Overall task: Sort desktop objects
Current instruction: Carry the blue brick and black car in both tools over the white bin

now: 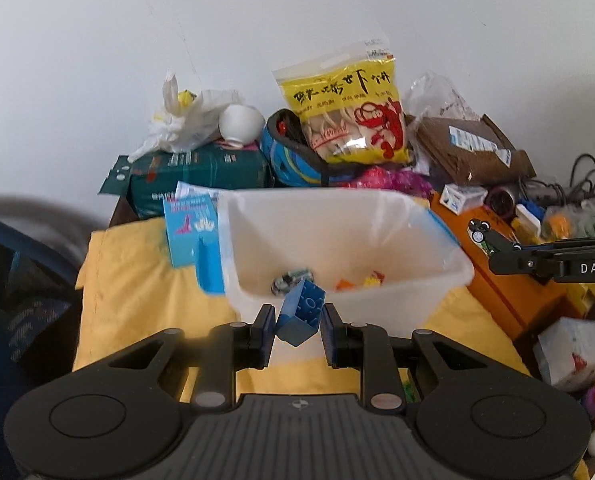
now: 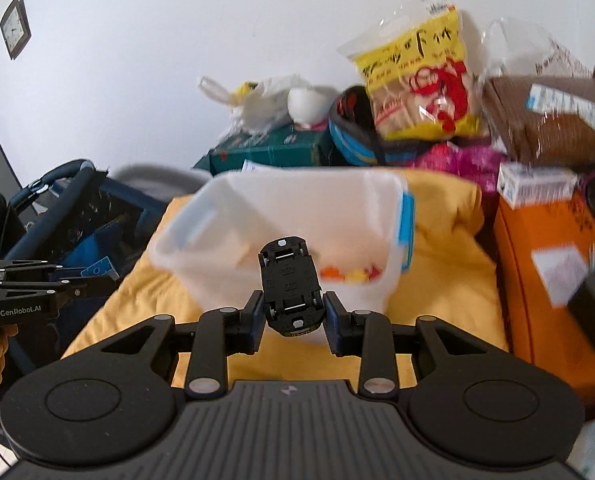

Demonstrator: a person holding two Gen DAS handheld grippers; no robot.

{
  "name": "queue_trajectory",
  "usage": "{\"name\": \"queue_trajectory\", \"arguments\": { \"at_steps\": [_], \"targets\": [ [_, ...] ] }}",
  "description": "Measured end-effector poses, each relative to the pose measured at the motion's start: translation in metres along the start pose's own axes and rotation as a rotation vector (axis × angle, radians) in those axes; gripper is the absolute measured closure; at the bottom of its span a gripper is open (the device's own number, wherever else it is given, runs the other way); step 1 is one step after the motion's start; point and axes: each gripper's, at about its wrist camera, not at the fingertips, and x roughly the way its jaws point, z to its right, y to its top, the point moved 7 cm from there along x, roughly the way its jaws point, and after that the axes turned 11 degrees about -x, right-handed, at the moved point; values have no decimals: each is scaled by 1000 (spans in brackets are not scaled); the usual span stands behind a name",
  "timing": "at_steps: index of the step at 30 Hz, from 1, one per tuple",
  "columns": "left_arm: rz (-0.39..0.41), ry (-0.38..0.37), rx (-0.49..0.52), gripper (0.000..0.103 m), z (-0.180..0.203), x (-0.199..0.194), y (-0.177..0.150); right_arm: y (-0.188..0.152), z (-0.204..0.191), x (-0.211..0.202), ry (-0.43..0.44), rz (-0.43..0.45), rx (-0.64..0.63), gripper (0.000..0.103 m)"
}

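Left gripper has its fingers clamped on a blue building block, tilted on one corner, held up in front of the white plastic bin. Right gripper is gripping a toy car belly-up, also just in front of that bin. The bin sits on the yellow cloth, with a few small toys in the bottom.

1. I read "DAS" in white letters on the black arm of the right tongs, which reach in from the right edge of my left wrist view.
2. I read "CenRobot.AI" in white on the black body of the left tongs, seen at the left edge of my right wrist view.
3. The yellow snack bag carries large black characters, upside down; I cannot read them.
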Motion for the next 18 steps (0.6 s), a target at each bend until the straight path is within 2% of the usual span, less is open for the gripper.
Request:
{"name": "queue_trajectory", "arguments": {
  "at_steps": [5,11,18],
  "targets": [
    [-1,8,-17,75,1,10,32,27,9,8,-1,-20,13,69],
    [-20,28,-11,75,6,30,57,50,16,22,-26,-62,-17,69],
    [-104,35,-4,75,12,58,67,58,22,45,-29,-136,-11,69]
  ]
}}
